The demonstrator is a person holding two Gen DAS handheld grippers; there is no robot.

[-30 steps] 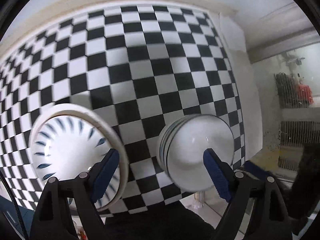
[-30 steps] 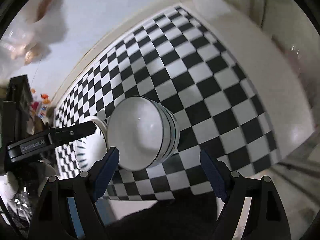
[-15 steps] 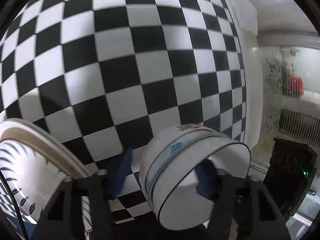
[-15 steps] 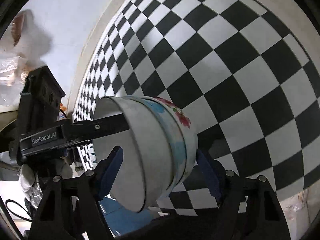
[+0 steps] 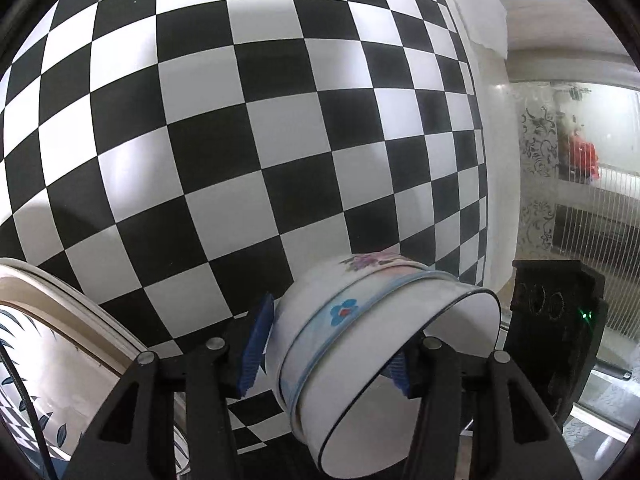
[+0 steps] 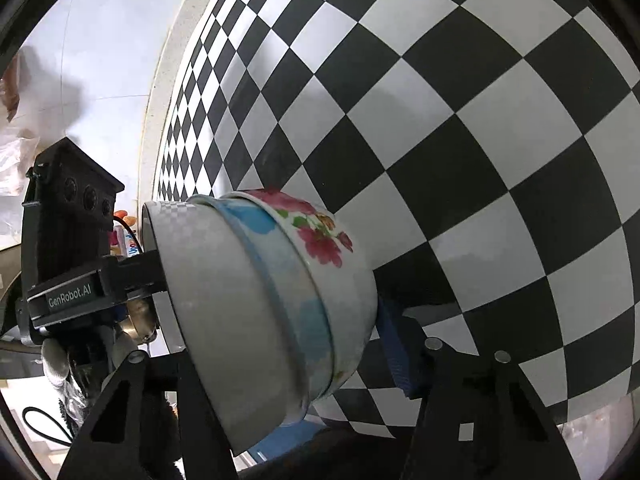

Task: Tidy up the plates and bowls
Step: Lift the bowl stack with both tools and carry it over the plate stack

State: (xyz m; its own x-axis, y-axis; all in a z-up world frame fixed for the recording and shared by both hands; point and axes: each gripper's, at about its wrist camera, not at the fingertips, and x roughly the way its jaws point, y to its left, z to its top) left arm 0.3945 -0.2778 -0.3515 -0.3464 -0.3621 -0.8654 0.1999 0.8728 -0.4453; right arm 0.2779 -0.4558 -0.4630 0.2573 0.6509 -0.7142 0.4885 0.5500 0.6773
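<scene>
A stack of nested bowls (image 5: 360,344), white with blue and floral bands, sits on the black-and-white checkered cloth (image 5: 240,140). My left gripper (image 5: 326,350) straddles the stack, one blue pad on each side, close against the walls. The stack also shows in the right wrist view (image 6: 280,300), where my right gripper (image 6: 288,348) straddles it from the other side; its left finger is hidden behind the bowls. A white plate with blue leaf marks (image 5: 48,352) lies at the lower left of the left wrist view.
The cloth's right edge and a pale counter strip (image 5: 496,168) border a glass panel. The other gripper's black body (image 5: 560,332) is just right of the bowls. Clutter and a cable (image 6: 60,380) lie at the lower left of the right wrist view.
Both grippers have come down and in around the bowl stack, which now fills the space between the fingers. The jaws have narrowed onto the bowl walls.
</scene>
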